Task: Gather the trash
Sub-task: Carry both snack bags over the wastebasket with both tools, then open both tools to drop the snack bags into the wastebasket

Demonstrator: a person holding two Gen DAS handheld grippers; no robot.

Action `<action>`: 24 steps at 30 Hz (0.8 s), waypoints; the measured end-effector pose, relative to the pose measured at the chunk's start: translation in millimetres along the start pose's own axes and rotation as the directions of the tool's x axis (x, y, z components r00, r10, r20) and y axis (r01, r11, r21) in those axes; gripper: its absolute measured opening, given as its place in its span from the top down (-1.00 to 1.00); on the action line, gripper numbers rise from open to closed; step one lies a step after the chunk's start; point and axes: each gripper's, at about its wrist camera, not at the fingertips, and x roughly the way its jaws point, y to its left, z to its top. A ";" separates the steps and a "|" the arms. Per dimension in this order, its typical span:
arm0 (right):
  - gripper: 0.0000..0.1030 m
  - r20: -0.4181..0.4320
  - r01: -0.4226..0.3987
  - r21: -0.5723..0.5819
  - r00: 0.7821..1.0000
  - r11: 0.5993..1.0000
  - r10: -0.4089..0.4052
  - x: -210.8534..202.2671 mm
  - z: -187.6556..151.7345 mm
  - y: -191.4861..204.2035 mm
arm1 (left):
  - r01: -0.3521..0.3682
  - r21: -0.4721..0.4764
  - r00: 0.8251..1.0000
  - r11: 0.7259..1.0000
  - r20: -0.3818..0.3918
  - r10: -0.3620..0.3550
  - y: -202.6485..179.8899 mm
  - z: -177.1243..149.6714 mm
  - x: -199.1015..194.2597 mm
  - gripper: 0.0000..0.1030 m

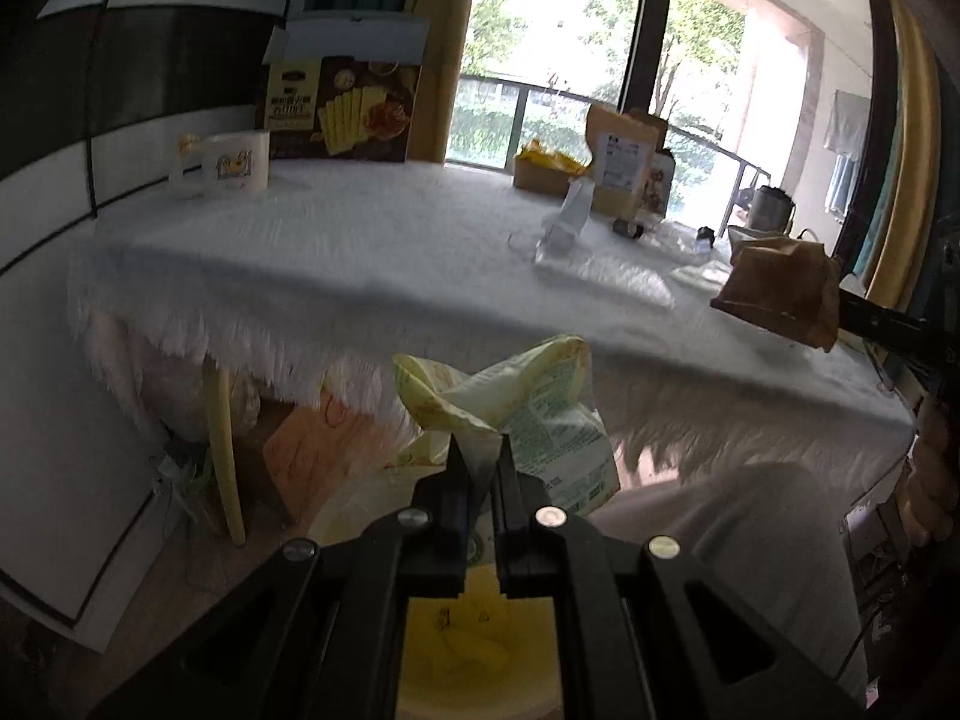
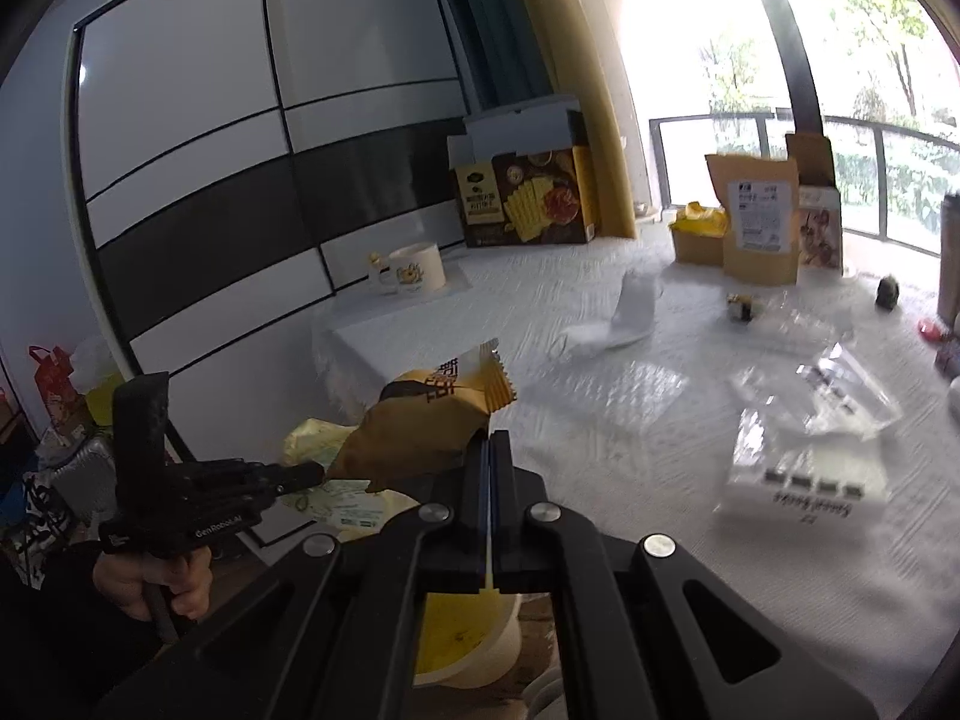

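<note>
I have trash pinched in both claws, and both are out past the near edge of the table (image 1: 360,252), above the yellow-lined bin (image 1: 480,648) that sits on the floor below.

The left claw (image 1: 480,450) is clamped on a crumpled pale-green and yellow wrapper (image 1: 528,408), gripped by one twisted corner so the rest flares above the jaws. In the right wrist view the right claw (image 2: 491,450) is squeezed fully together on the tail of a brown and orange snack packet (image 2: 420,420), which stands up ahead of the fingers. That packet sits just beside the left claw's tip, possibly touching it; I cannot tell which.

The step in hand, as I judge it, is the drop. To do it well I would get each wrapper squarely over the mouth of the bin before letting go, since these are light, crinkled pieces that could drift or catch on the rim. I would tip the claws more steeply so the trash hangs below the fingers, release one side at a time, and keep the two claws apart so neither packet snags.

More litter waits on the table: a clear plastic tray (image 2: 624,390), clear packets (image 2: 822,396) and a crumpled white scrap (image 2: 630,312).
</note>
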 end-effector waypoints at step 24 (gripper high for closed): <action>0.99 -0.230 -0.105 0.048 0.967 0.993 0.113 101.3 -53.0 31.0 | -0.069 -0.082 0.997 0.994 -0.036 0.066 50.8 -15.6 6.9 0.04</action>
